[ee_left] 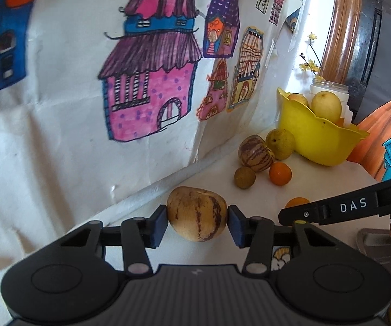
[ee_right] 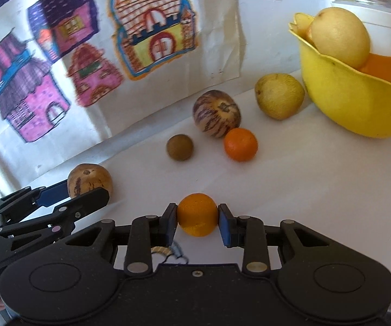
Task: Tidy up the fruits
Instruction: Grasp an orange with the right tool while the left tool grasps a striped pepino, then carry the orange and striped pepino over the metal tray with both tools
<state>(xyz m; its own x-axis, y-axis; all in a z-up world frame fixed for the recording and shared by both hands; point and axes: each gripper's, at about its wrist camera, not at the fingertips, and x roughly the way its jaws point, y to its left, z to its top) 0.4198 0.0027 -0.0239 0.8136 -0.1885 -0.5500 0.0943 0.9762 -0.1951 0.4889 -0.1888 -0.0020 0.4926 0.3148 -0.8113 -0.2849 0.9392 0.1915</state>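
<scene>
A: Starting at the left gripper (ee_left: 197,221): its blue pads are pressing either side of a tan fruit with purple streaks (ee_left: 197,213), so it is gripping that fruit near the foot of the paper backdrop.

B: And the right gripper (ee_right: 197,221) is pinching a small orange (ee_right: 197,218) between its pads, low over the white table (ee_right: 317,179). Both tools are carrying something.

A: That is what is worrying me. The streaked fruit is bulging well past the pads, which are catching only its curved flanks. If the tool is tilting on the way, I think it could be rolling out.

B: The small orange is looking safer, but a hard squeeze might be bruising it.

A: Moving outward, the loose fruit is lying between us and the yellow bowl (ee_right: 352,103): a small brown fruit (ee_right: 180,147), another orange (ee_right: 240,144), a second striped fruit (ee_right: 216,113) and a yellowish pear-like fruit (ee_right: 279,95) just beside the bowl.

B: A low pass could be knocking those about. And the bowl is already holding a big pale fruit (ee_right: 340,36) sitting high above the rim.

A: So anything dropped in could be dislodging it or bouncing out.
</scene>
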